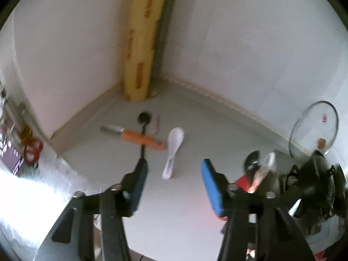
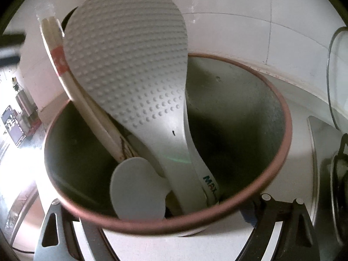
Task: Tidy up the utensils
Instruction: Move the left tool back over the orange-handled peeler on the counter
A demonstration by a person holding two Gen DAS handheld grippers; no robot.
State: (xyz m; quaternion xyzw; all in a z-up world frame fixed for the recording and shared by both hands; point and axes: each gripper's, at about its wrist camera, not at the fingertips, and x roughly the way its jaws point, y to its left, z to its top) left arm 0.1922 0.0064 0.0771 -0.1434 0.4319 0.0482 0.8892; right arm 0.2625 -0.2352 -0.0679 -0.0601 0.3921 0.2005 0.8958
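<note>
Utensils (image 1: pixel 143 138) lie beyond the left hand-held gripper (image 1: pixel 174 187), its jaws parted and empty; right hand-held gripper's grip unclear.

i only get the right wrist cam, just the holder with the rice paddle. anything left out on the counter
Observer: Yes, a white spoon lies on the counter.
Operator: anything else near it
Observer: An orange-handled knife lies left of it, a black ladle crossing its handle.
Operator: left gripper holding anything
Observer: No, the left gripper is open with nothing between its pads.
</note>
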